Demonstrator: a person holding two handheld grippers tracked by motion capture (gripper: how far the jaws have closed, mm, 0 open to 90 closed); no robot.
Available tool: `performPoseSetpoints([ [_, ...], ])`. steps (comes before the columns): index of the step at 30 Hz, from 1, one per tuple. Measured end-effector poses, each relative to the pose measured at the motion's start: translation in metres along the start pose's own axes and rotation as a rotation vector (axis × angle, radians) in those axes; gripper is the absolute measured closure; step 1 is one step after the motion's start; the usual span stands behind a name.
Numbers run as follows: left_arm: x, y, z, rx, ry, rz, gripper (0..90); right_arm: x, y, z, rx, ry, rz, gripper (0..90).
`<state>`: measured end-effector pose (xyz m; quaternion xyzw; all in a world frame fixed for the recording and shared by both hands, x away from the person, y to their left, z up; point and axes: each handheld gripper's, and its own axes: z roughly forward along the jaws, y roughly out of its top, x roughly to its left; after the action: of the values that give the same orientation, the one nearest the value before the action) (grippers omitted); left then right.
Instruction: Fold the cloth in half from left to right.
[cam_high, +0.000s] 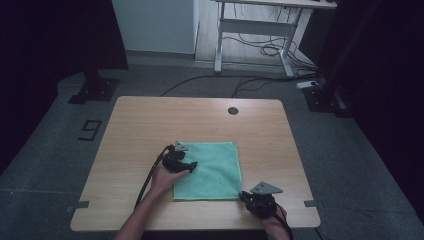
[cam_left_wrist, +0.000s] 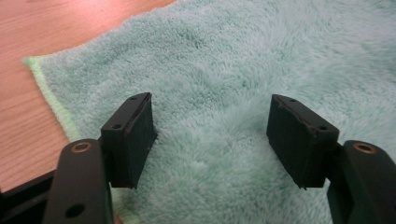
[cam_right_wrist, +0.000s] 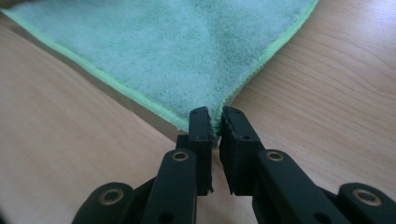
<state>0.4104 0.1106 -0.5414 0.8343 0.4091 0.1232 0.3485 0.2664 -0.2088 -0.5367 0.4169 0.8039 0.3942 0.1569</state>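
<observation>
While your left hand (cam_high: 162, 181) rests at the left edge of the cloth, your left gripper (cam_high: 186, 164) sits over the one mint-green, roughly square fleece towel (cam_high: 215, 167), which lies flat on the light wooden table (cam_high: 150, 125), near its front and a little right of centre. In the left gripper view the towel (cam_left_wrist: 224, 70) spreads under and beyond the two black jaws, which stand wide apart with nothing between them, their pads just above or touching the pile; which of the two you cannot tell. The towel's left hem runs beside the left jaw, with bare wood past it.

The towel has no clear long axis; its sides run nearly parallel to the table's edges, and its near right corner points toward your right gripper (cam_high: 250, 196). In the right gripper view that gripper (cam_right_wrist: 215, 126) has its two jaws pressed together on the very tip of that corner of the towel (cam_right_wrist: 177, 51), pinching the green stitched hem, while the cloth fans away from the jaws.

You have one towel, two grippers and one round dark grommet hole (cam_high: 233, 110) near the table's far edge.
</observation>
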Motion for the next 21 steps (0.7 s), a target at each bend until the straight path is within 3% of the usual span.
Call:
performPoseSetpoints([
  [5,-0.004,-0.002,-0.002,0.008,0.003,0.021,30.4,-0.002,-0.008,-0.011,0.003,0.006,0.009,77.9],
  [9,-0.003,-0.003,-0.002,0.005,-0.004,0.02,30.2,-0.008,-0.008,-0.017,-0.028,-0.005,0.027,64.9],
  [11,-0.003,-0.003,-0.003,0.005,-0.005,0.023,30.6,-0.011,0.0,-0.022,-0.07,-0.014,0.029,53.8],
  [14,0.0,-0.002,-0.006,-0.013,0.004,0.016,30.6,-0.012,0.008,-0.02,-0.092,-0.016,0.016,50.6],
  [18,0.006,-0.002,-0.007,-0.013,0.018,-0.002,31.3,-0.015,0.031,0.001,-0.112,-0.008,0.022,44.9],
  [20,0.007,-0.003,-0.004,-0.007,0.022,-0.004,31.7,-0.016,0.045,0.02,-0.101,0.02,0.024,43.8],
  [21,0.006,-0.003,-0.003,-0.004,0.027,0.003,32.3,-0.015,0.058,0.045,-0.074,0.036,0.017,43.2],
])
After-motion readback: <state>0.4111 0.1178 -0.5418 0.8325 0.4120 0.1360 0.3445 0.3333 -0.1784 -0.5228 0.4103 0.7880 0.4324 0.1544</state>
